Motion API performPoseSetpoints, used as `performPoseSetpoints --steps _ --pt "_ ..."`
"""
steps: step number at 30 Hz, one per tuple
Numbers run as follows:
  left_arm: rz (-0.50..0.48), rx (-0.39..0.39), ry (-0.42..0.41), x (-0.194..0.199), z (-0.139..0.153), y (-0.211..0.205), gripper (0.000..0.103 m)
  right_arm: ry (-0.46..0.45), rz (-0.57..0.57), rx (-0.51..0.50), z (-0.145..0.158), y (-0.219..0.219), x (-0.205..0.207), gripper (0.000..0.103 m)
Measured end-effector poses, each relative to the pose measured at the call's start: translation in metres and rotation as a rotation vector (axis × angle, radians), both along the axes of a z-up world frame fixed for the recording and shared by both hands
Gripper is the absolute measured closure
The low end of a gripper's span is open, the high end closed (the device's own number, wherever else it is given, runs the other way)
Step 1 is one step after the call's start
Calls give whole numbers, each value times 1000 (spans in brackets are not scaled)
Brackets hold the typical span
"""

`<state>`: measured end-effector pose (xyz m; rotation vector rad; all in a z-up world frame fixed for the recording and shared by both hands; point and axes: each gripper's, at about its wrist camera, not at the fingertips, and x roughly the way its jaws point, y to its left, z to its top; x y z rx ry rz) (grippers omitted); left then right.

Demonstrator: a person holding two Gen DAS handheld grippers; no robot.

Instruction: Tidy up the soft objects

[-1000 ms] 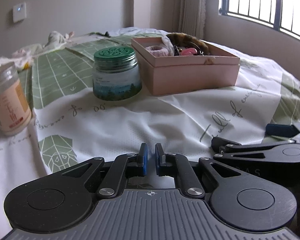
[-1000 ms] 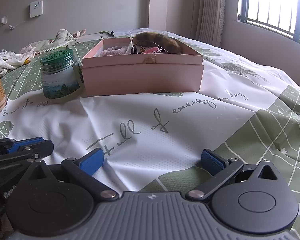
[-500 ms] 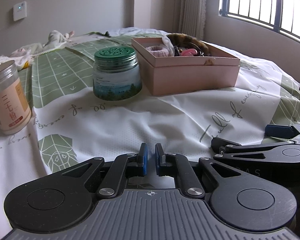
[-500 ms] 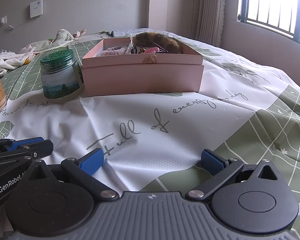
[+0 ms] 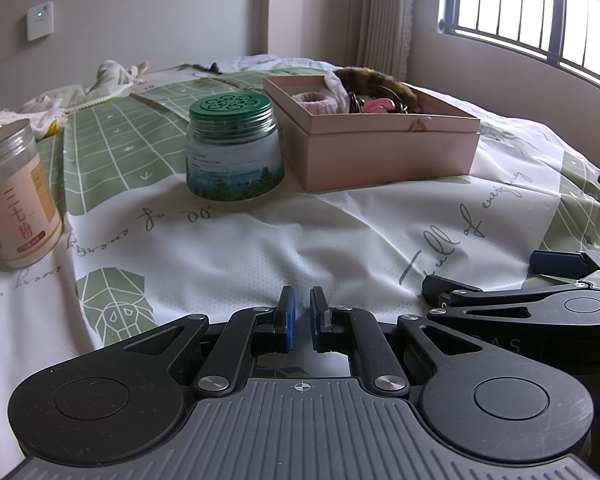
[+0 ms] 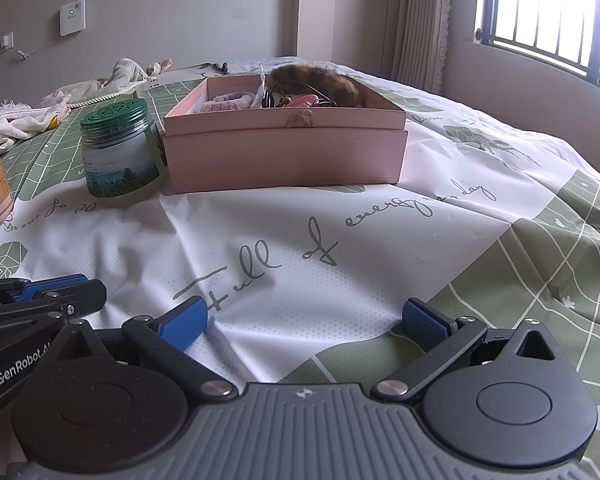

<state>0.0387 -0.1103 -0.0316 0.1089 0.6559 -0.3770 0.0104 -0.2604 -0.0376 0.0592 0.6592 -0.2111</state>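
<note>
**Both grippers low on the bed, the box straight ahead and a little left of my right fingers**

My left gripper (image 5: 302, 318) has its blue pads drawn almost together with only a thin slit between them, and nothing is in it. My right gripper (image 6: 304, 320) stands wide apart, also with nothing between its pads, only the bedspread (image 6: 340, 240) under them. The two tools sit side by side, close to touching.

Ahead of my right fingers, across a bare stretch of bedspread, the pink box (image 6: 284, 152) lies with its long side turned broadside to me. From my left fingers the same box (image 5: 380, 148) lies ahead and off to the right, seen corner-on, with the green-lidded jar (image 5: 233, 152) just beside it on the left and a second jar (image 5: 18, 196) further left again.

Inside the box I see a pink fluffy band (image 6: 228, 102) toward the left and a brown furry thing (image 6: 320, 80) at the back right, with small hair pieces between.

I judge the right hand the better placed one: it is already open and faces the box squarely. Loose cloths (image 6: 24, 118) lie far beyond the jars, on the left.
</note>
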Motion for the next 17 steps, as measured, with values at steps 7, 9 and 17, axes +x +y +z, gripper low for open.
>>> performPoseSetpoints --steps 7,9,17 --pt "0 0 0 0 0 0 94 0 0 0 0 0 0 0" --pt "0 -1 0 0 0 0 94 0 0 0 0 0 0 0" --pt "4 -11 4 0 1 0 94 0 0 0 0 0 0 0"
